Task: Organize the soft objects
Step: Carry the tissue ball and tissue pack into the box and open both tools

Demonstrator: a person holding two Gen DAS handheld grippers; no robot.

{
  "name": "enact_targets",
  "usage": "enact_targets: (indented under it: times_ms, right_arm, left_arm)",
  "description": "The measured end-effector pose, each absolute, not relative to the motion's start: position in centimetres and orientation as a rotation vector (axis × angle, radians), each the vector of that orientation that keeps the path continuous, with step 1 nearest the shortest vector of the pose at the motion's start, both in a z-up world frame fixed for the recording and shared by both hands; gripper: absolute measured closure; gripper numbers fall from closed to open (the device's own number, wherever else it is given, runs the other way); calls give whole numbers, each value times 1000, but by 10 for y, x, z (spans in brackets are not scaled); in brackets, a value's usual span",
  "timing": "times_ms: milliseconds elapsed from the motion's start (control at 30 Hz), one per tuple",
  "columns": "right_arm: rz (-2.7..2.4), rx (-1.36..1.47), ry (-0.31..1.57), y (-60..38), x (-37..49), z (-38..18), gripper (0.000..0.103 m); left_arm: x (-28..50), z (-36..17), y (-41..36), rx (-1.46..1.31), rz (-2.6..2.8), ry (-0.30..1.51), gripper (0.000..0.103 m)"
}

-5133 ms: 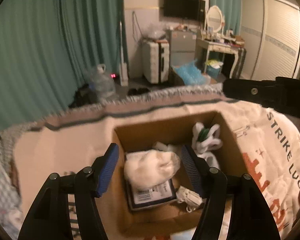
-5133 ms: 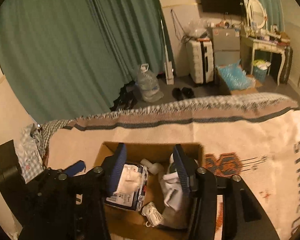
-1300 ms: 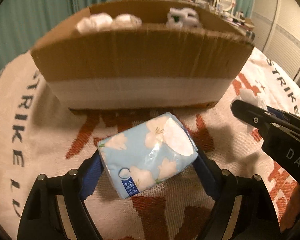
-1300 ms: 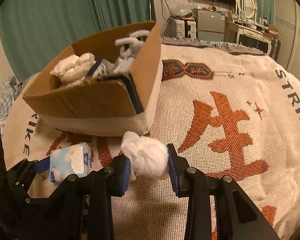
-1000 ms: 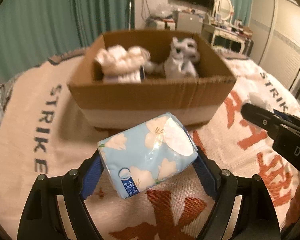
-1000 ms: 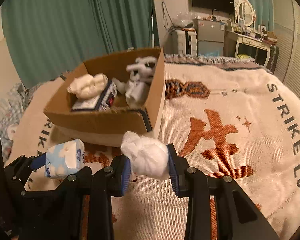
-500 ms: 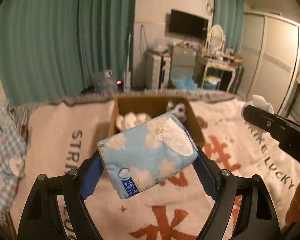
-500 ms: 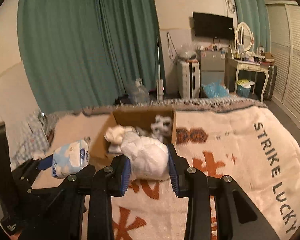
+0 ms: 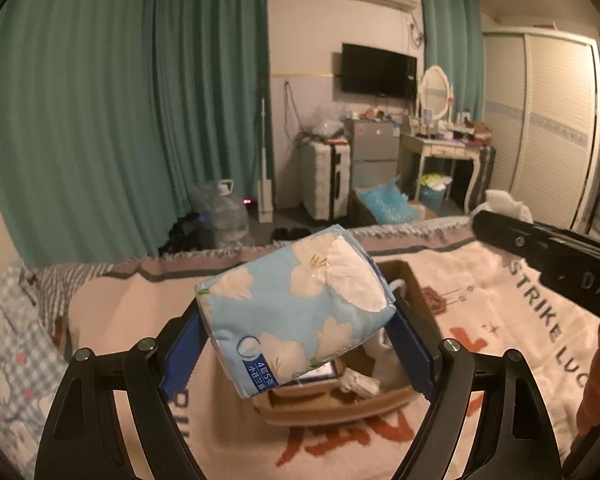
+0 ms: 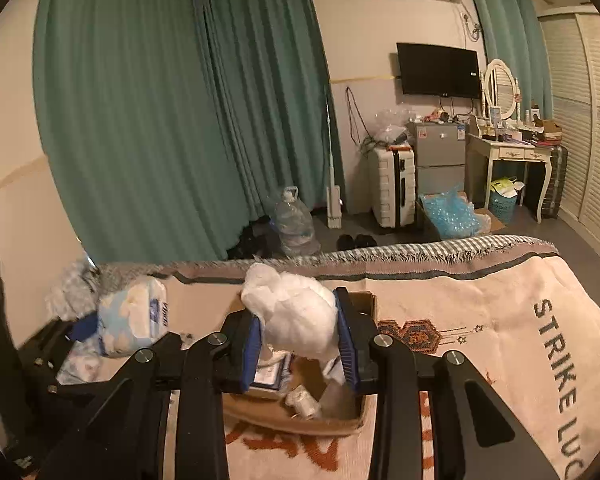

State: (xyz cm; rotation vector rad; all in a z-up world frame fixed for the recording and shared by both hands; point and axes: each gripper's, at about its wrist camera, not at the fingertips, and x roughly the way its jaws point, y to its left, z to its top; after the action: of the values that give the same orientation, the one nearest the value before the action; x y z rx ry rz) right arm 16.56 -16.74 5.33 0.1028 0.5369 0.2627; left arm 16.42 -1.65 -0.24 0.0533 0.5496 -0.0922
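My left gripper [image 9: 296, 344] is shut on a light-blue flowered tissue pack [image 9: 296, 312] and holds it in the air above the cardboard box [image 9: 420, 304]. The pack also shows in the right wrist view [image 10: 134, 324], at the left. My right gripper [image 10: 298, 344] is shut on a white soft bundle [image 10: 296, 312], also held above the box [image 10: 300, 416]. The box sits on the blanket and holds several white soft items and a flat packet [image 10: 270, 374]. The right gripper's arm [image 9: 552, 256] crosses the left wrist view at right.
A cream blanket [image 10: 500, 320] with orange figures and "STRIKE LUCKY" lettering covers the bed. A checked cloth [image 9: 8, 344] lies at the left edge. Beyond the bed stand teal curtains, a water jug [image 10: 294, 220], a suitcase [image 10: 394, 184] and a dressing table [image 10: 512, 156].
Both grippers have risen high above the bed with their loads still held. The box now lies directly below them and looks much smaller.
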Motion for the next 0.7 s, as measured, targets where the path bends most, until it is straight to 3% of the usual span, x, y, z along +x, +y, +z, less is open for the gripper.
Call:
enact_targets:
  times_ms: [367, 700]
  right_arm:
    - [276, 88, 682, -161, 248, -34, 70]
    - [286, 65, 745, -152, 278, -77, 65]
  left_arm:
    - [234, -84, -20, 45, -130, 685, 20]
    - [247, -112, -27, 73, -136, 740, 19]
